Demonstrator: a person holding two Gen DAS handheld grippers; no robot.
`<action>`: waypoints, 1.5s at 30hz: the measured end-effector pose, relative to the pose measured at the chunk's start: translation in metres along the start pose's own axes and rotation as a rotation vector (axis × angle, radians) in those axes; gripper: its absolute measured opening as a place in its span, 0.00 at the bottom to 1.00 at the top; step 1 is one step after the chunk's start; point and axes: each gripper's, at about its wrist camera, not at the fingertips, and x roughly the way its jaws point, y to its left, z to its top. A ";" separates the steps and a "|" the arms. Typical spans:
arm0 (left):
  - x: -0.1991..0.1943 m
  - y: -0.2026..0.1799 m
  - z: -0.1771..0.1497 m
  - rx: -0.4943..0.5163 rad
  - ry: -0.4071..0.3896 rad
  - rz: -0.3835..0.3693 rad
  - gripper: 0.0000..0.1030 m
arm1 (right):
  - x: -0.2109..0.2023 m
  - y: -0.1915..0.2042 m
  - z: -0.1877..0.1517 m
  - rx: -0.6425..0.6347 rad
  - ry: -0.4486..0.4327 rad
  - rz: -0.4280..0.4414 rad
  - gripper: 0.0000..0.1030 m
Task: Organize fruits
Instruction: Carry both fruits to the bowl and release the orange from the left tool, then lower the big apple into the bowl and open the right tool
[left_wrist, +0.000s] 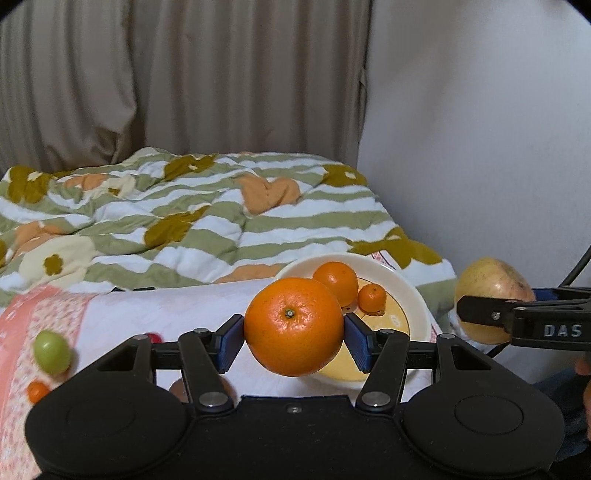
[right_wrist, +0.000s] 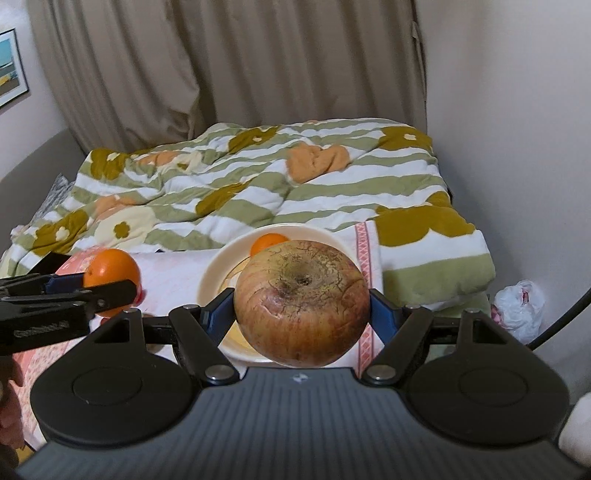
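Note:
My left gripper (left_wrist: 294, 338) is shut on a large orange (left_wrist: 293, 326), held in the air just in front of a cream bowl (left_wrist: 415, 301). In the bowl lie a medium orange (left_wrist: 336, 282) and a small one (left_wrist: 372, 298). My right gripper (right_wrist: 301, 314) is shut on a big yellow-red apple (right_wrist: 301, 302) above the same bowl (right_wrist: 210, 280), where one orange (right_wrist: 267, 243) shows behind the apple. The apple (left_wrist: 493, 284) and right gripper appear at the right of the left wrist view. The held orange (right_wrist: 112, 275) appears at the left of the right wrist view.
The bowl sits on a white and pink cloth (left_wrist: 147, 314) on a bed. A green fruit (left_wrist: 51, 350), a small orange (left_wrist: 38, 391) and a bit of red fruit (left_wrist: 154, 338) lie at left. A striped floral quilt (left_wrist: 184, 221) is bunched behind. A white plastic bag (right_wrist: 519, 304) lies beside the bed.

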 end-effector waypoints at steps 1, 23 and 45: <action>0.008 -0.001 0.002 0.010 0.008 -0.005 0.61 | 0.004 -0.003 0.001 0.007 0.002 -0.004 0.87; 0.133 -0.029 0.003 0.337 0.149 0.011 0.62 | 0.070 -0.036 0.007 0.125 0.074 -0.106 0.87; 0.072 0.006 0.012 0.162 0.104 0.019 0.98 | 0.084 -0.006 0.013 -0.005 0.108 -0.025 0.87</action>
